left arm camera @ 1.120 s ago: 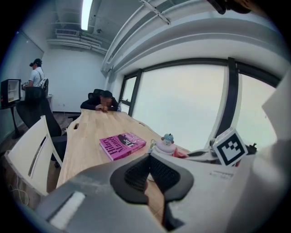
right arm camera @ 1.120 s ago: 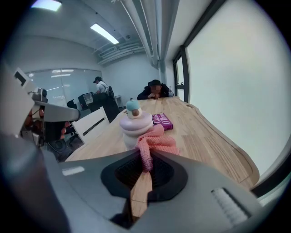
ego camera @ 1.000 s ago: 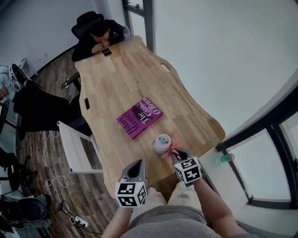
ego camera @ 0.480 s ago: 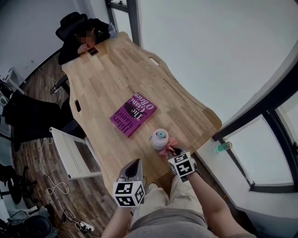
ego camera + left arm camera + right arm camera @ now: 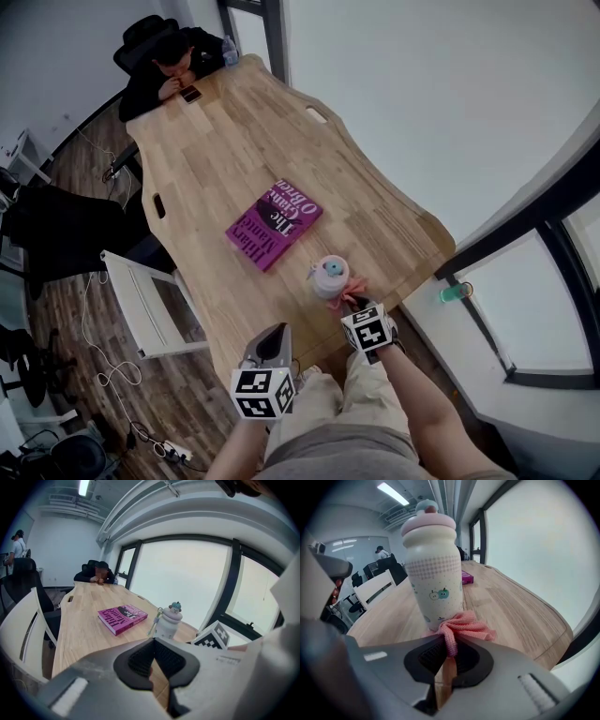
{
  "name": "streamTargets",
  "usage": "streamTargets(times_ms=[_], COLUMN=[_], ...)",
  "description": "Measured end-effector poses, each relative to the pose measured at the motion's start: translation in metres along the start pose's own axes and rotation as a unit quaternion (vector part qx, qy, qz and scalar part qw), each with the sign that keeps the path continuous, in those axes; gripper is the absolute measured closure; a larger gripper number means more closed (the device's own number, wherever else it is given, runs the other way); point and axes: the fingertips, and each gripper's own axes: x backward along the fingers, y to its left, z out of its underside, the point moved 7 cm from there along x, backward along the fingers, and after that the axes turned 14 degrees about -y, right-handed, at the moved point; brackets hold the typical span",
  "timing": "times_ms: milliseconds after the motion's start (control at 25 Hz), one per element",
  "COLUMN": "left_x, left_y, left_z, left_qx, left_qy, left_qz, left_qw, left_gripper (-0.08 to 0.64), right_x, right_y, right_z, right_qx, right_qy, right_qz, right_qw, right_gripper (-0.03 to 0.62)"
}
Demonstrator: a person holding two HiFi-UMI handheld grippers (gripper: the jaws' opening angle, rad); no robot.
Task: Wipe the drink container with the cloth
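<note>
Right gripper (image 5: 449, 651) pinches a knitted pink cloth (image 5: 465, 624) touching the rounded cream drink container (image 5: 433, 569) just beyond. Left gripper (image 5: 153, 660) closed, empty.

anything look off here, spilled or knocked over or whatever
Nothing stands out. The drink container stands upright on the table, with no spill visible around it. The pink cloth is bunched in the right gripper at the container's base. The book lies flat, angled to the table's edges.

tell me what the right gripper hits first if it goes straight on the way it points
The drink container: it stands right ahead of the right gripper, whose pinched pink cloth seems to touch its base.
</note>
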Motion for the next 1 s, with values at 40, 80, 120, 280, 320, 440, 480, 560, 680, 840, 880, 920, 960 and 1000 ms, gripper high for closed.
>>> streamTargets(times_ms=[40, 80, 120, 280, 320, 440, 480, 560, 680, 840, 880, 920, 960, 1000], left_x=[0.000, 0.000, -0.001, -0.004, -0.004, -0.005, -0.005, -0.004, -0.002, 0.002, 0.004, 0.005, 0.006, 0.007], left_y=[0.001, 0.001, 0.000, -0.002, -0.002, -0.004, -0.004, -0.005, -0.005, -0.005, -0.005, -0.005, -0.005, -0.004], left_z=[0.000, 0.000, 0.001, 0.001, 0.001, 0.000, 0.000, 0.001, 0.000, -0.002, -0.003, -0.003, -0.004, -0.004], left_qx=[0.000, -0.001, -0.002, -0.006, -0.006, -0.008, -0.009, -0.010, -0.008, -0.009, -0.008, -0.008, -0.007, -0.007], left_qy=[0.002, 0.003, 0.004, 0.005, 0.005, 0.005, 0.006, 0.006, 0.003, -0.002, -0.004, -0.005, -0.007, -0.008], left_qz=[0.001, 0.003, 0.005, 0.014, 0.015, 0.021, 0.023, 0.026, 0.027, 0.032, 0.032, 0.032, 0.032, 0.032], left_qw=[1.0000, 1.0000, 1.0000, 0.9999, 0.9999, 0.9997, 0.9997, 0.9996, 0.9996, 0.9995, 0.9995, 0.9995, 0.9994, 0.9994], left_gripper=[0.557, 0.557, 0.557, 0.557, 0.557, 0.557, 0.557, 0.557, 0.557, 0.557, 0.557, 0.557, 0.557, 0.557], right_x=[-0.001, -0.002, -0.002, -0.003, -0.002, 0.002, 0.005, 0.012, 0.025, 0.044, 0.049, 0.054, 0.059, 0.064], right_y=[0.000, 0.000, 0.000, 0.000, 0.000, -0.001, -0.001, -0.001, 0.001, 0.007, 0.008, 0.009, 0.011, 0.013], right_z=[0.000, 0.000, 0.000, 0.001, 0.001, -0.001, -0.002, -0.005, -0.013, -0.023, -0.024, -0.026, -0.028, -0.030], right_qx=[-0.001, -0.002, -0.003, -0.006, -0.007, -0.010, -0.012, -0.017, -0.019, -0.018, -0.017, -0.016, -0.016, -0.016], right_qy=[0.000, 0.000, 0.000, 0.000, 0.000, -0.004, -0.008, -0.019, -0.037, -0.058, -0.063, -0.067, -0.072, -0.077], right_qz=[0.000, 0.001, 0.001, 0.001, 0.003, 0.014, 0.018, 0.026, 0.035, 0.048, 0.051, 0.055, 0.058, 0.061], right_qw=[1.000, 1.000, 1.000, 1.000, 1.000, 1.000, 1.000, 0.999, 0.999, 0.997, 0.997, 0.996, 0.996, 0.995], right_gripper=[0.569, 0.569, 0.569, 0.569, 0.569, 0.569, 0.569, 0.569, 0.569, 0.569, 0.569, 0.569, 0.569, 0.569])
